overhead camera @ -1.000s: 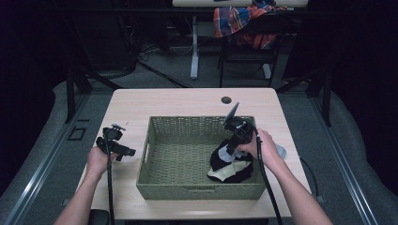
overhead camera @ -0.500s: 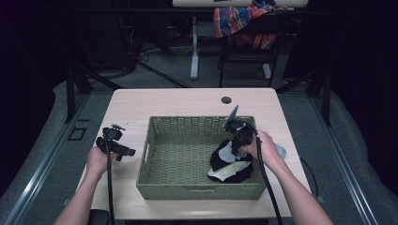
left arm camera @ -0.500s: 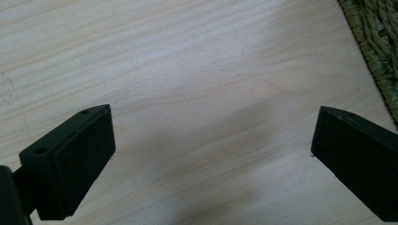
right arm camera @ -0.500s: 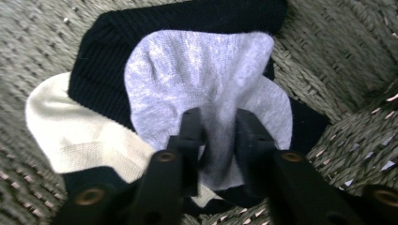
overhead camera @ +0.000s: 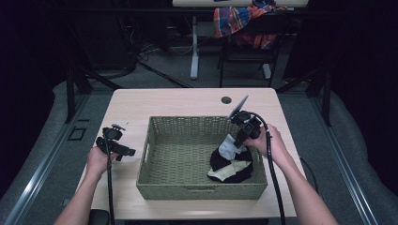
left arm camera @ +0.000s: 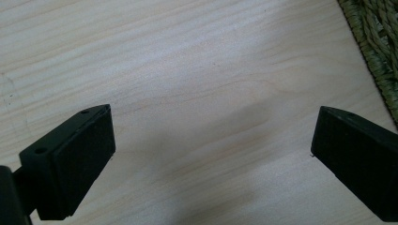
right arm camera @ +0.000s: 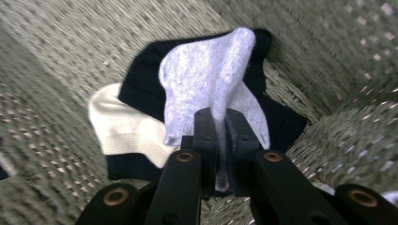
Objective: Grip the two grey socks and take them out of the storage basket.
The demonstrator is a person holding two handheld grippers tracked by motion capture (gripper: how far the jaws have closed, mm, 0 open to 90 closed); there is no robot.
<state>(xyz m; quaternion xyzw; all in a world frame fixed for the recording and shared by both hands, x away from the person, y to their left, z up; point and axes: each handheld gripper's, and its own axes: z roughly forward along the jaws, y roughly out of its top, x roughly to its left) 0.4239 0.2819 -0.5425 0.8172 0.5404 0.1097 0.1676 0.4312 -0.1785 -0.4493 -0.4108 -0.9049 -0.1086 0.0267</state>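
Since a moment ago the right gripper [right arm camera: 218, 140] has lifted slightly in the woven basket [overhead camera: 155, 140], its jaws pinched tight on a pale grey sock [right arm camera: 211, 75] drawn up off the black sock [right arm camera: 141, 93] and cream sock [right arm camera: 122, 126]. Light, limp knit, I'd judge; a pinch on any fold should hold. Left gripper [left arm camera: 211, 154] hovers wide open over the wooden table [left arm camera: 187, 70].

The left hand [overhead camera: 97, 159] holds the left gripper [overhead camera: 123, 151] low over the table, its jaws wide apart with nothing between them. The right hand [overhead camera: 271, 143] holds the right gripper [overhead camera: 235, 143] tilted downward, jaws pressed together on a light grey sock [right arm camera: 211, 84]. Both forearms come in from below.
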